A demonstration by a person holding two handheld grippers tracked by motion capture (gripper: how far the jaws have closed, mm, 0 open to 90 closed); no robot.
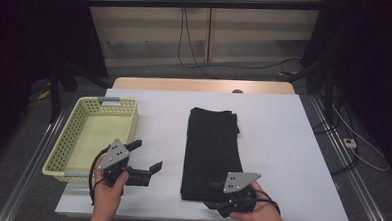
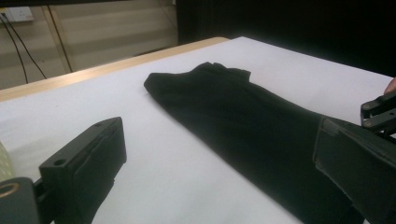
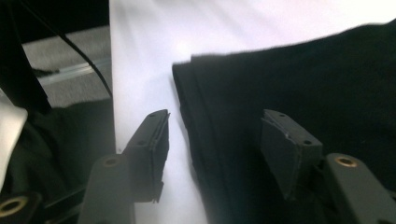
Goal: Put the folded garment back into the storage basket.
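Note:
A folded black cloth point(image 1: 211, 151) lies lengthwise in the middle of the white table point(image 1: 283, 139). My right gripper point(image 1: 214, 194) is at the cloth's near end, low over the table. In the right gripper view its jaws point(image 3: 215, 135) stand apart astride the cloth's layered edge point(image 3: 205, 116), and the pads do not press on it. My left gripper point(image 1: 148, 155) hovers left of the cloth, beside the basket, wide open with nothing in it. The left gripper view looks between its fingers point(image 2: 88, 163) along the cloth point(image 2: 243, 112), with the right gripper point(image 2: 380, 112) at the far right.
An empty pale yellow basket point(image 1: 62, 149) with grey handles stands at the table's left edge. A wooden strip point(image 1: 200, 85) runs along the far edge. Cables lie on the floor behind and to the right. Bare white table lies right of the cloth.

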